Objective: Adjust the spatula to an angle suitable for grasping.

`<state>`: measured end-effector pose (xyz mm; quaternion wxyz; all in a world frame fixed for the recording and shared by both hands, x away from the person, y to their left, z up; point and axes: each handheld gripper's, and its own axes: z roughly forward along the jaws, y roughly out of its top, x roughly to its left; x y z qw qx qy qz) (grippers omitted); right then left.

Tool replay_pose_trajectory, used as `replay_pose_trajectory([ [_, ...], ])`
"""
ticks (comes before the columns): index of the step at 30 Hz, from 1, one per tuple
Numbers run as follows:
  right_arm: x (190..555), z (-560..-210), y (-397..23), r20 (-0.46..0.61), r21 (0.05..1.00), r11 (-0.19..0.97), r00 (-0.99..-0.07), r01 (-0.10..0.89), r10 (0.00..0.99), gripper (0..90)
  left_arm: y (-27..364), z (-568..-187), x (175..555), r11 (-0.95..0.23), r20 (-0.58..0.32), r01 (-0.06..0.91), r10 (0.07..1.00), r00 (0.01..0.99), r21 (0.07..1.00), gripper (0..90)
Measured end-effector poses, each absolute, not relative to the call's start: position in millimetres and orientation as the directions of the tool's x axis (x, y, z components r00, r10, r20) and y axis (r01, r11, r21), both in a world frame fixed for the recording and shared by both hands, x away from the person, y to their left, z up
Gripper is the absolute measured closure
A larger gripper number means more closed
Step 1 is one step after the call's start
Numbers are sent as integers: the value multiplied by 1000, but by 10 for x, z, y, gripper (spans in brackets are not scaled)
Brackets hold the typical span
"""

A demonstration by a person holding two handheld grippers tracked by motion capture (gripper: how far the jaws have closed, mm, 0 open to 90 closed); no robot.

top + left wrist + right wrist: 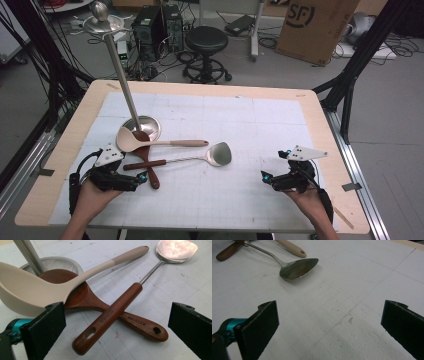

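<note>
The left gripper (131, 180) rests at the near left of the bench (320, 125), jaws wide apart and holding nothing — just before them the steel spatula (140, 280) lies with its wooden handle crossed over the wooden spoon (82, 296), the beige ladle (37, 291) on top. The right gripper (272, 181) sits near right, jaws open — well apart from the utensils.

The metal spatula (200, 158) lies across the wooden spoon (147, 159), right of the ladle (150, 141) and stand base (148, 123).
</note>
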<state>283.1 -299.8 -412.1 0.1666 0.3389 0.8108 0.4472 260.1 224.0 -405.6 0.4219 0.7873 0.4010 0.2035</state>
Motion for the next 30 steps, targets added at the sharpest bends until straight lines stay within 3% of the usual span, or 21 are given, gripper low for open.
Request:
replay_pose_trajectory([
  [30, 2848, -4142, -2948, 38, 832, 384, -731, 401, 682, 4, 2248, -4056, 2587, -326, -13, 460, 805, 593, 826, 20],
])
